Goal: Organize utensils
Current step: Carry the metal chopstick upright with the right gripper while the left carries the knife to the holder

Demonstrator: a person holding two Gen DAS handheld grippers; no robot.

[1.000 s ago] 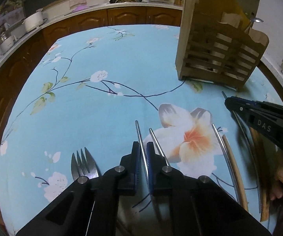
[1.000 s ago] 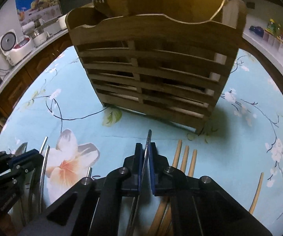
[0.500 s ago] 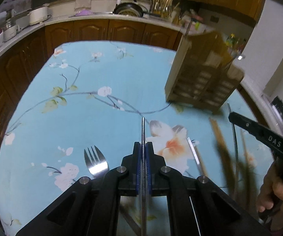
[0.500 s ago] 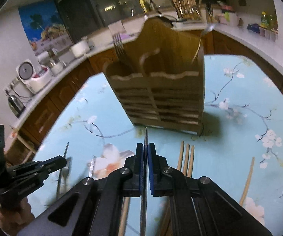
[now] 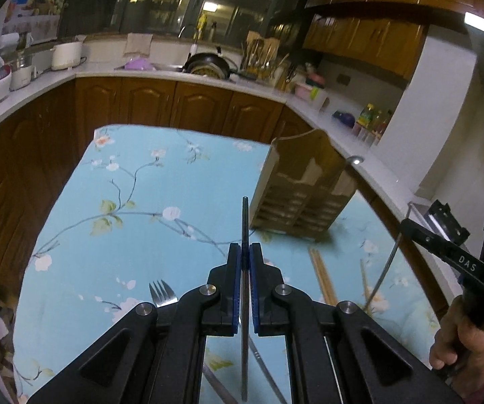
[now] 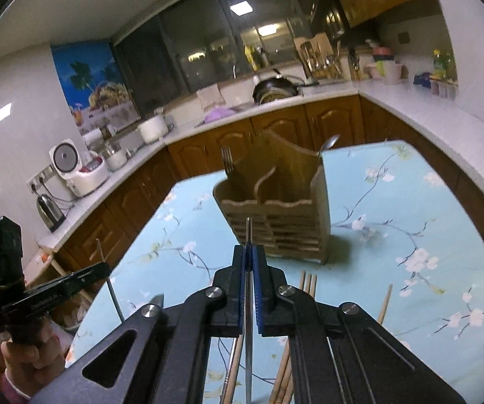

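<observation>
Carrying two metal chopsticks above table (image 5: 134, 181), both aimed toward caddy (image 6: 285, 222).

Caddy: wooden, slatted, two front pockets, upright at table's far side. Fork (image 6: 228, 161) and spoon (image 6: 331, 141) already standing in it, heads up, so likely the destination for everything else.

Left gripper (image 5: 245, 262): jaws clamped on left chopstick (image 5: 244, 222), held mid-length, tip forward and just left of caddy in its view. Lifted clear of table, presumably to clear caddy rim before dropping in.

Right gripper (image 6: 249, 262): jaws clamped on right chopstick (image 6: 248, 232), tip lined up on caddy's front face, roughly at the pocket divider. Same raised, end-on hold; suits a vertical drop.

Near side of caddy, flat on table: wooden chopsticks (image 6: 309, 279) bundled just in front, one stray (image 6: 386, 303) to the right. Loose fork (image 5: 162, 293) nearer, left of caddy line.

Judgement: mid-transfer, several pieces left. Risk: thin rods pivoting in the pads on insertion.
</observation>
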